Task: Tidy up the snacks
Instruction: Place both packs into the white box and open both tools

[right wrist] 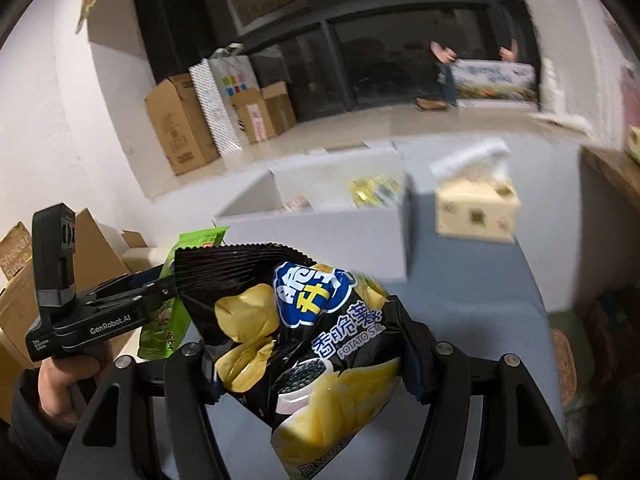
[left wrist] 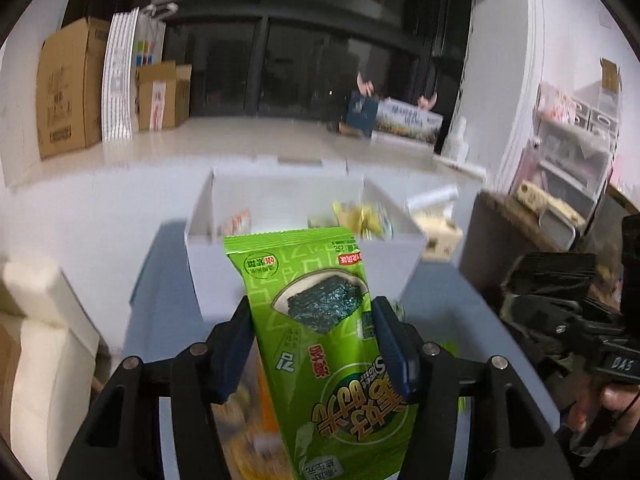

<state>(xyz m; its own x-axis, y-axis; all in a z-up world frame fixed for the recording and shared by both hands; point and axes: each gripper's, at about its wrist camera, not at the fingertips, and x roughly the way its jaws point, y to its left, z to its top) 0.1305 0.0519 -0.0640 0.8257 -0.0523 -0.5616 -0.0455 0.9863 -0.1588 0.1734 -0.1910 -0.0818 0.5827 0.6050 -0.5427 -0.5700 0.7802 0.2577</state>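
Note:
My left gripper (left wrist: 312, 320) is shut on a green seaweed snack packet (left wrist: 320, 320), held up in front of a white open box (left wrist: 208, 248). Inside the box lie a yellow packet (left wrist: 362, 216) and an orange-white one (left wrist: 236, 222). In the right wrist view, my right gripper (right wrist: 304, 340) is shut on a black potato chip bag (right wrist: 304, 344), raised over the blue-grey table (right wrist: 480, 312). The left gripper (right wrist: 132, 296) with its green packet (right wrist: 168, 320) shows at the left of that view, and the white box (right wrist: 328, 236) stands beyond.
A tissue box (right wrist: 476, 210) sits right of the white box. Cardboard boxes (left wrist: 68, 88) line the far wall. A person (right wrist: 444, 68) carries a long carton in the background. More cardboard (right wrist: 16, 280) lies left of the table; a shelf (left wrist: 568, 148) stands at the right.

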